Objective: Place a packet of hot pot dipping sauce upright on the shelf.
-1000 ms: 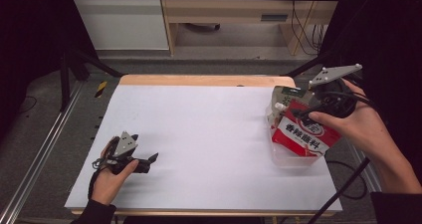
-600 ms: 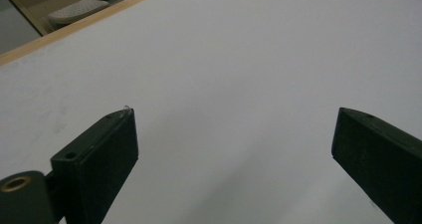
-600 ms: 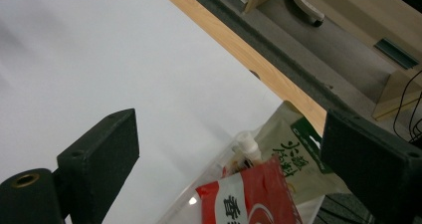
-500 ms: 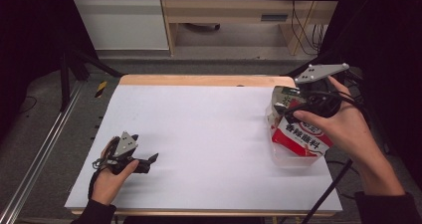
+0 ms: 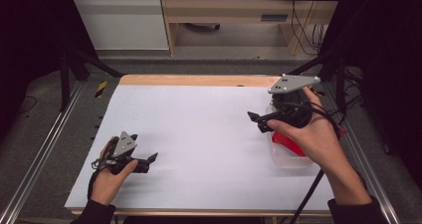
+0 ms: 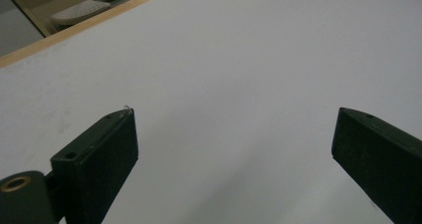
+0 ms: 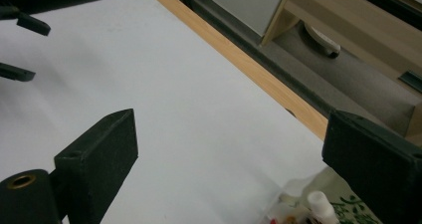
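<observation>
Bin (image 5: 286, 157), a clear plastic one w/ red packaging inside, sat at the desk's (image 5: 199, 124) right edge, mostly hidden under the right hand (image 5: 318, 134) in the high view. In the right gripper view its near corner showed at bottom, holding a white-capped bottle (image 7: 318, 204) and a green-printed pack (image 7: 356, 204). Right gripper (image 5: 256, 122) hovered just beside the bin on its inner side, jaws spread wide, nothing between them, pointing across the desk toward the left gripper (image 5: 149, 160). Judging by that, it was unloaded and placed to go into the bin for an item. Left gripper rested low on the desk's near-left part, well apart from the bin, jaws likewise wide and empty over bare white surface; prob. parked there to stay clear of the right side's work area.
</observation>
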Demonstrator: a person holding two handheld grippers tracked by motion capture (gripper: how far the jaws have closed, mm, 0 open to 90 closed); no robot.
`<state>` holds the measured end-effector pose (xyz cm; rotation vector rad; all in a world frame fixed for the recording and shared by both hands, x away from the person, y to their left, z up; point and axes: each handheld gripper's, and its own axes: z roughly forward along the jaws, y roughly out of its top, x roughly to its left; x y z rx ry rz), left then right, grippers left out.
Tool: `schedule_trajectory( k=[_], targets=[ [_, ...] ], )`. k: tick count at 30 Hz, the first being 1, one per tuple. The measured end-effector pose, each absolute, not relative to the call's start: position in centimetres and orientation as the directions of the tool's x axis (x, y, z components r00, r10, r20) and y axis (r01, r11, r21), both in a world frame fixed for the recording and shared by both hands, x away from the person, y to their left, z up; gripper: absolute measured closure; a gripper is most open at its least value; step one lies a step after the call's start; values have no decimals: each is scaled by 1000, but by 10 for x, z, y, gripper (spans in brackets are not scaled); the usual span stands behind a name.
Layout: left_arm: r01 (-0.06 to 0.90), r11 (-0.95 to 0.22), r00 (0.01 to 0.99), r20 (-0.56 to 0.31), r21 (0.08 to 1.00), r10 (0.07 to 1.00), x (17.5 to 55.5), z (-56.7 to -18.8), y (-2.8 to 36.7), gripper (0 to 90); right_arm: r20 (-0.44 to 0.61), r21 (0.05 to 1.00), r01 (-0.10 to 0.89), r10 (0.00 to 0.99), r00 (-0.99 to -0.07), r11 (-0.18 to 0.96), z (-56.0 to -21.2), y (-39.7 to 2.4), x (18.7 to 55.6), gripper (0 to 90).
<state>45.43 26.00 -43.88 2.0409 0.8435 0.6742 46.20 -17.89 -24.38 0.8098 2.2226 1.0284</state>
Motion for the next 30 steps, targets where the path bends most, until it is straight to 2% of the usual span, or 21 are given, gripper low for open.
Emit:
schedule_trajectory(
  k=[15,30],
  targets=[
    [322,-441,628,160,838,762,454,-438,261,27,-129,850,301,725,-677,432,-294,-141,455,54],
    [319,-439,627,160,840,762,454,-438,262,26,-117,834,334,731,-672,440,-341,-129,435,62]
  ],
)
